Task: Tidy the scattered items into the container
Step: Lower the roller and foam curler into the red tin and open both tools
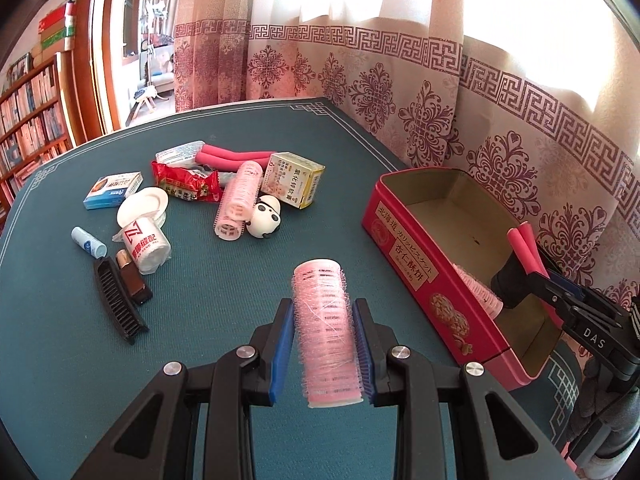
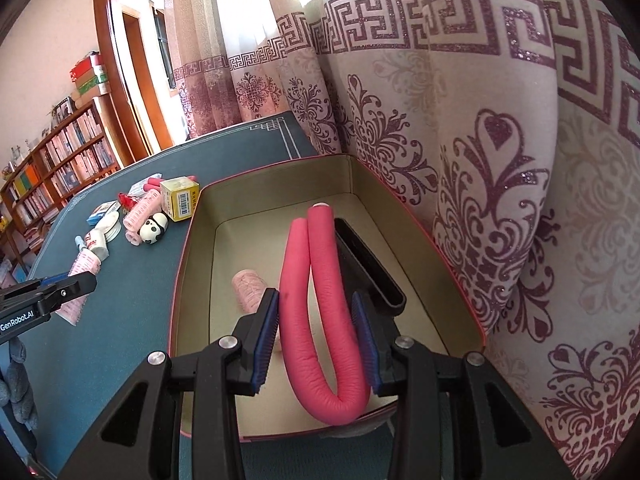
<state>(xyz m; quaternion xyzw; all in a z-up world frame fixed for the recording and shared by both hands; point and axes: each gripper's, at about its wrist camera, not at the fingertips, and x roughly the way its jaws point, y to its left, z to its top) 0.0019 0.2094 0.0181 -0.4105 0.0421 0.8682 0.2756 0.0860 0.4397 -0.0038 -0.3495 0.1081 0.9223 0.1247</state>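
My left gripper point(image 1: 323, 308) is shut on a pink bristly hair roller point(image 1: 324, 340), held above the green table left of the red tin point(image 1: 404, 240). Over the tin's inside point(image 2: 224, 240), my right gripper point(image 2: 314, 300) is shut on a folded pink foam curler point(image 2: 316, 280). Inside the tin lie another pink roller point(image 2: 250, 290) and a black comb-like piece point(image 2: 368, 268) beside the right finger. On the table a pile remains: a panda figure point(image 1: 264, 220), two pink rollers point(image 1: 240, 196), a yellow box point(image 1: 298, 184), a red packet point(image 1: 186, 184) and foam curlers point(image 1: 232, 154).
A blue box point(image 1: 112, 190), a white cup point(image 1: 146, 248), a lip balm point(image 1: 88, 242), a brown bottle point(image 1: 134, 280) and a black comb point(image 1: 120, 300) lie at the left. A patterned curtain point(image 1: 400, 80) hangs right behind the tin. Bookshelves point(image 1: 28, 120) stand past the table's left edge.
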